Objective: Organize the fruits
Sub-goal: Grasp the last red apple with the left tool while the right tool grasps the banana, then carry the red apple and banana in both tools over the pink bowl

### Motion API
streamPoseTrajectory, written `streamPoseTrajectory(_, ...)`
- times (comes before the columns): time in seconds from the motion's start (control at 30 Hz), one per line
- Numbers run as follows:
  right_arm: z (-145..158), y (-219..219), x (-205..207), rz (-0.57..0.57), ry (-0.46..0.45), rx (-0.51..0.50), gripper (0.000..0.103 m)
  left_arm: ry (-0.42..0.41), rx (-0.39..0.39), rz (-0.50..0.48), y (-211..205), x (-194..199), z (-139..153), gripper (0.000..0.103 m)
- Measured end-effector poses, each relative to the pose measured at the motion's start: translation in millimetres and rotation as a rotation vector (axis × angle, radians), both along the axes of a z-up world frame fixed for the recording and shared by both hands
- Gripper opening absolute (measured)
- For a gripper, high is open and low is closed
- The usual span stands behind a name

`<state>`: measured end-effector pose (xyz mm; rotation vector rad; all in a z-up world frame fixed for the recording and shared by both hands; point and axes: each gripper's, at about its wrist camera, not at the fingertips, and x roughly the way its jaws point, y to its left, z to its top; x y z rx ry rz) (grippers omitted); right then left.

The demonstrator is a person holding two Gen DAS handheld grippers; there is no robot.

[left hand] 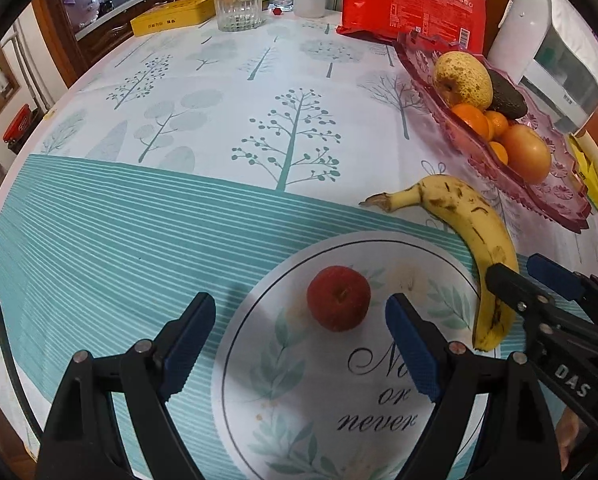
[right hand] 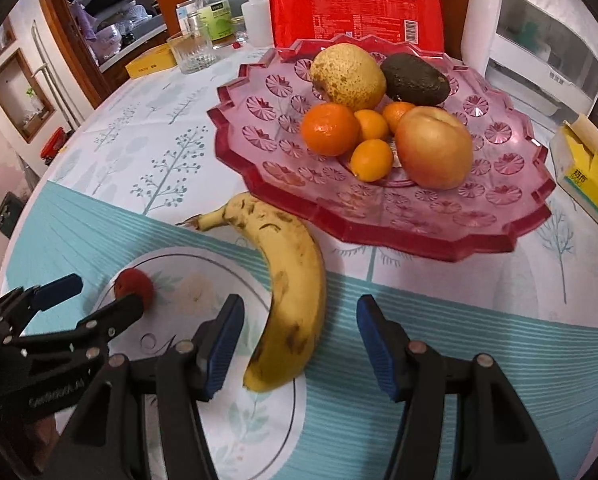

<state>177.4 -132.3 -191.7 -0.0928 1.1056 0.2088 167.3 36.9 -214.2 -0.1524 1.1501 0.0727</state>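
A small red fruit sits on a white printed plate. My left gripper is open, its pads either side of and just short of the fruit. A spotted banana lies across the plate's rim. My right gripper is open around the banana's lower end, not touching it. The right gripper also shows in the left wrist view, astride the banana. A pink glass fruit tray holds a pear, an avocado, an apple and several oranges.
A red package, a drinking glass, bottles and a yellow tin stand at the table's far edge. A white appliance and a yellow box sit to the right of the tray.
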Motion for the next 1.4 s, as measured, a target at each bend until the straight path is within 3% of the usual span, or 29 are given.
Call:
streamPoseTrajectory(0.3, -20.4, 10.6, 14.4, -0.007, 0.002, -0.085, 0.059, -0.013, 0.017, 0.003, -7.5, 4.0, -4.9, 0.084)
streamPoseTrajectory(0.37, -22.8, 10.6, 14.5, -0.007, 0.000, -0.091, 0.059, -0.007, 0.021, -0.004, -9.6, 5.9, -6.9, 0.076)
streamPoseTrajectory(0.5, -22.4, 10.1, 16.8, -0.008, -0.009, -0.079, 0.058, 0.005, 0.023, -0.014, -13.1, 7.5, -11.3, 0.069)
streamPoseTrajectory(0.7, -20.9, 15.8, 16.6, 0.031, -0.021, -0.068, 0.037, -0.007, 0.044, -0.052, -22.2, 7.1, -8.8, 0.045)
streamPoseTrajectory(0.77, -21.0, 19.6, 15.3, 0.041, -0.030, -0.082, 0.035, -0.011, 0.040, -0.061, -23.8, 6.9, -7.7, 0.032)
streamPoseTrajectory(1.4, -8.6, 18.5, -18.1, 0.127, 0.004, 0.069, 0.034, -0.082, -0.006, -0.043, -3.9, -24.8, 14.6, 0.031)
